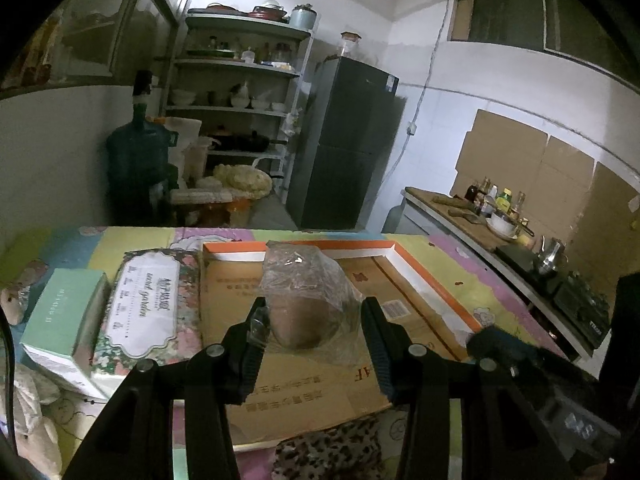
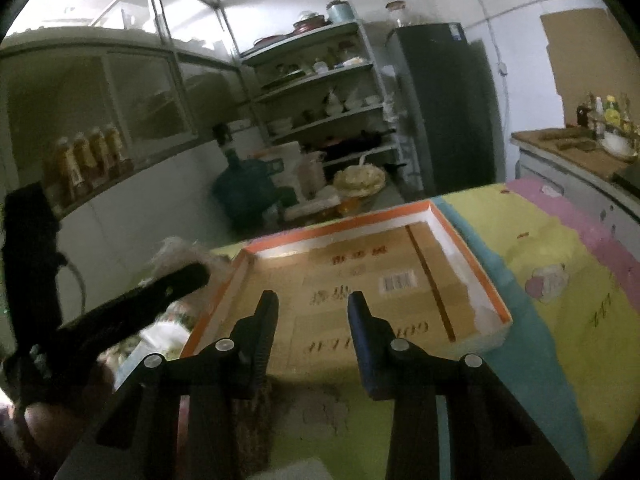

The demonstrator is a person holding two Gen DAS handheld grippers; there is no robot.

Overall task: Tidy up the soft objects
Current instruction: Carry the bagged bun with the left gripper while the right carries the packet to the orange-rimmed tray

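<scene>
Kitchen shelving (image 1: 240, 64) and a dark refrigerator (image 1: 344, 140) are standing behind a bench (image 1: 424, 248) that is wearing a pastel cartoon cover. Working left to right in the left wrist view, a mint green box (image 1: 64, 320) is lying beside a floral tissue pack (image 1: 148, 308), which is sitting just beside a shallow orange-rimmed cardboard box (image 1: 432, 276). The left gripper (image 1: 314, 334) is hovering over that box, its jaws standing partly apart and pressing on either side of a plastic-wrapped soft bundle (image 1: 308, 300), clear film bunching against the left pad. A leopard-print fabric (image 1: 332, 448) is lying at the near edge below. The right gripper (image 2: 313, 326) is pointing at the same box from the near side, its jaws standing partly apart with nothing between them.
</scene>
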